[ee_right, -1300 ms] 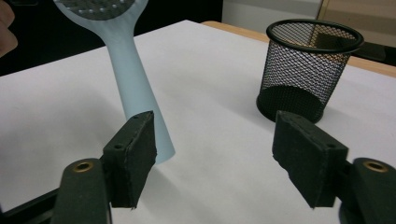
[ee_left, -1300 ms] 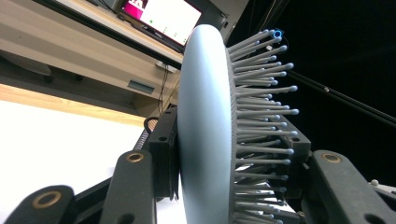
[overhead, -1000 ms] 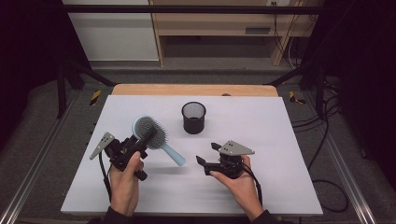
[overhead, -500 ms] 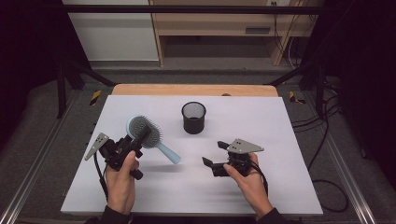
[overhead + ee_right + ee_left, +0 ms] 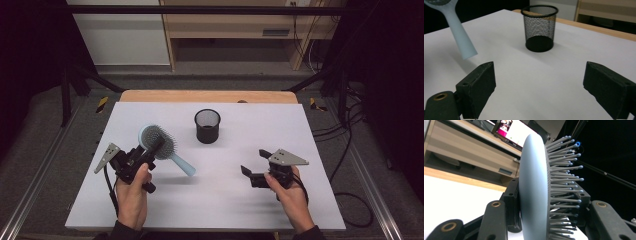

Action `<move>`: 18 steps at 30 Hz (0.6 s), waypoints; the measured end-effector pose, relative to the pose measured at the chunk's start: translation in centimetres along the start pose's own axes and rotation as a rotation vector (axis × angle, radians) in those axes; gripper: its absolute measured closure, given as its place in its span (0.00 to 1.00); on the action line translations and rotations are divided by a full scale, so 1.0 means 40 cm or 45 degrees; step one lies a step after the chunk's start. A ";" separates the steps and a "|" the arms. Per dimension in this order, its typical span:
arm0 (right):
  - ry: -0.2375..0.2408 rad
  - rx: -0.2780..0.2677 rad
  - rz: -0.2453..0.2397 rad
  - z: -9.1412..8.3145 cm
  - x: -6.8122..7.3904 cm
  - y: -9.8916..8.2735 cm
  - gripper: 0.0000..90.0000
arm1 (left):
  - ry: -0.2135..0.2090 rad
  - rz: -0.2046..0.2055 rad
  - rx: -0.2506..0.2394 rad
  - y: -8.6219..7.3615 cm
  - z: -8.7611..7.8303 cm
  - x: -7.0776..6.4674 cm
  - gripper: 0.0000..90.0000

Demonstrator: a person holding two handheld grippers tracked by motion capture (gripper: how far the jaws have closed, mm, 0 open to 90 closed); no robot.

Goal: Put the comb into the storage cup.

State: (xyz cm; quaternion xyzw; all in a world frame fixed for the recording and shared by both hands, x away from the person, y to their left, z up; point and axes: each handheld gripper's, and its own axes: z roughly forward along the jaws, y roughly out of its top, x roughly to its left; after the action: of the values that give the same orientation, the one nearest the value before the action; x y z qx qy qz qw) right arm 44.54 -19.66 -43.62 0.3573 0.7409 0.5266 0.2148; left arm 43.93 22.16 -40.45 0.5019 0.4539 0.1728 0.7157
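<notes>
A light-blue hairbrush with grey bristles hangs tilted above the white table, handle pointing down and right. My left gripper is shut on its round head; in the left gripper view the head stands edge-on between the two black fingers. A black mesh cup stands upright at the table's middle back. My right gripper hovers at the front right, and its jaws have just been opening with nothing between them. In the right gripper view the gripper faces the cup, the brush handle at upper left.
A wooden strip runs along the table's far edge, with a low shelf unit behind it. Black frame legs stand at both back corners. Cables lie on the floor to the right.
My right gripper has moved to the right, away from the brush handle, and its jaws have spread wider. The left gripper and the brush have stayed put.
</notes>
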 end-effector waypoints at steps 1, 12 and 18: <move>-0.027 -0.025 0.013 -0.016 -0.009 -0.009 0.11 | -0.007 -0.003 -0.004 0.002 0.001 -0.006 0.58; -0.092 0.004 -0.015 -0.045 -0.017 -0.045 0.07 | -0.039 -0.002 -0.006 0.027 0.028 -0.030 0.58; -0.108 0.040 -0.032 -0.030 -0.008 -0.051 0.07 | -0.074 0.003 -0.014 0.045 0.077 -0.051 0.58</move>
State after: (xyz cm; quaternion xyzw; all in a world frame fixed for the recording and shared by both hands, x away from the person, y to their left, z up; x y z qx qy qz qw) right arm 43.28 -21.04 -45.12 0.3735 0.7436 0.4965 0.2470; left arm 45.76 19.77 -37.63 0.5032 0.4316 0.1614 0.7311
